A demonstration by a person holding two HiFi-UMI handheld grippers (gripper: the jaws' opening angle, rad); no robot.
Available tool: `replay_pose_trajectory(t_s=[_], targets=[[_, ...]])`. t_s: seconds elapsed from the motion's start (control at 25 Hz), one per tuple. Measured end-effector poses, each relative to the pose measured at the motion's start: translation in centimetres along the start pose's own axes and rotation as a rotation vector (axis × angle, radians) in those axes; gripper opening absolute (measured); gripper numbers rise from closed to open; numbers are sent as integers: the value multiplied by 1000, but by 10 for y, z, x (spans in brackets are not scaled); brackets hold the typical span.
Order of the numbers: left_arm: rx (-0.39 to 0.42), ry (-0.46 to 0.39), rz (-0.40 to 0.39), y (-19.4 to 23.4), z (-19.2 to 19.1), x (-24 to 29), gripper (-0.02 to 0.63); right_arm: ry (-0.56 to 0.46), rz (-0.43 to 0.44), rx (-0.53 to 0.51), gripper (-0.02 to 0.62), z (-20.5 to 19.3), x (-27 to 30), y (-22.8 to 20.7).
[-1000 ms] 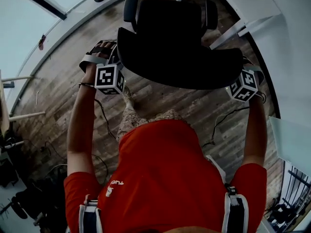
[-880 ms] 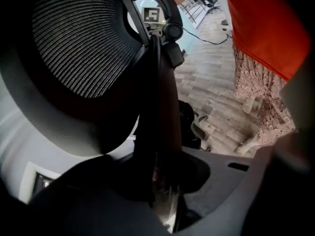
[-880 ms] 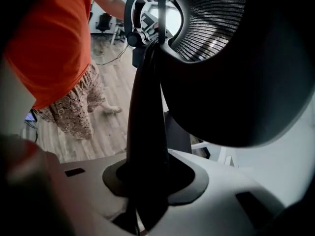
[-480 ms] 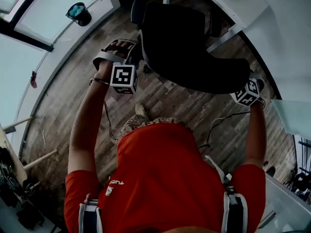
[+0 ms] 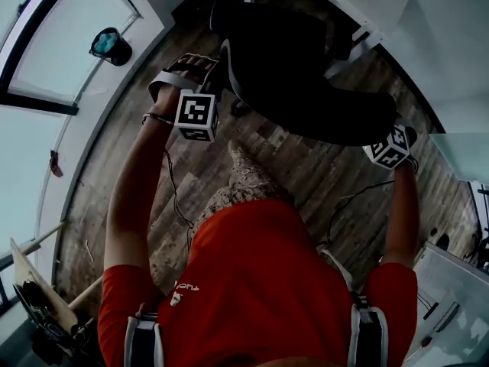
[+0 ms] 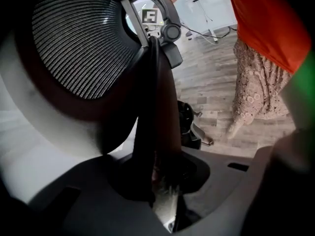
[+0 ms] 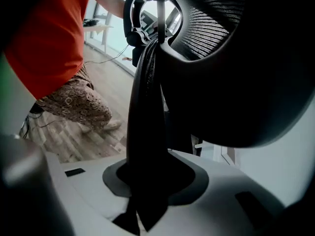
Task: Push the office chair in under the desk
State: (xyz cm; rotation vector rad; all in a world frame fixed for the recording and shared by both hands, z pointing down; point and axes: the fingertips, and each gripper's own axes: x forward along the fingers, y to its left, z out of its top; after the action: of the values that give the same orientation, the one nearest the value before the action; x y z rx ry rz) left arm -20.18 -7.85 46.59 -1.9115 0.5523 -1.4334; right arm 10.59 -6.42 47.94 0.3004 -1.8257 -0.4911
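Note:
The black office chair (image 5: 294,60) stands in front of me, its seat toward the white desk (image 5: 365,2) at the top right of the head view. My left gripper (image 5: 216,73) is shut on the left edge of the mesh backrest (image 6: 83,43). That dark rim (image 6: 153,132) runs straight up between its jaws. My right gripper (image 5: 380,131) is shut on the backrest's right edge (image 7: 145,127), which likewise stands between its jaws. Both arms reach forward. The front of the seat is lost in shadow by the desk.
A dark bin (image 5: 108,45) with a teal liner stands by the window wall at the upper left. Cables (image 5: 177,197) trail over the wood floor. My foot (image 5: 246,164) is behind the chair. The chair's base and a caster (image 6: 191,128) show below the backrest.
The chair has moved away from me toward the desk and turned slightly. Both grippers followed it, still gripping the backrest edges, and my foot has stepped forward.

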Motion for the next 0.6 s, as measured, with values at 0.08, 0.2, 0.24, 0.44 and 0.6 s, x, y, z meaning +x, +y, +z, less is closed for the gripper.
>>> replay_pose_trajectory(t_s=[0.08,0.2,0.24,0.44,0.6], targets=[[16,-22,3,12,-10,7,91,11,-10,18,127,7,5,-6],[41,-49,-11,24,-30,20,91,29,-17,51,127,19,15,-15],[50,-60,-15,29,-36,23,91,35,-19,63,127,23,18,-18],[106,-110,-39,55,-69,45,89,72,-36,128,126,45,32,-36],[140,-150,-52,78,-93,64,89,98,-47,171,126,63,45,-55]])
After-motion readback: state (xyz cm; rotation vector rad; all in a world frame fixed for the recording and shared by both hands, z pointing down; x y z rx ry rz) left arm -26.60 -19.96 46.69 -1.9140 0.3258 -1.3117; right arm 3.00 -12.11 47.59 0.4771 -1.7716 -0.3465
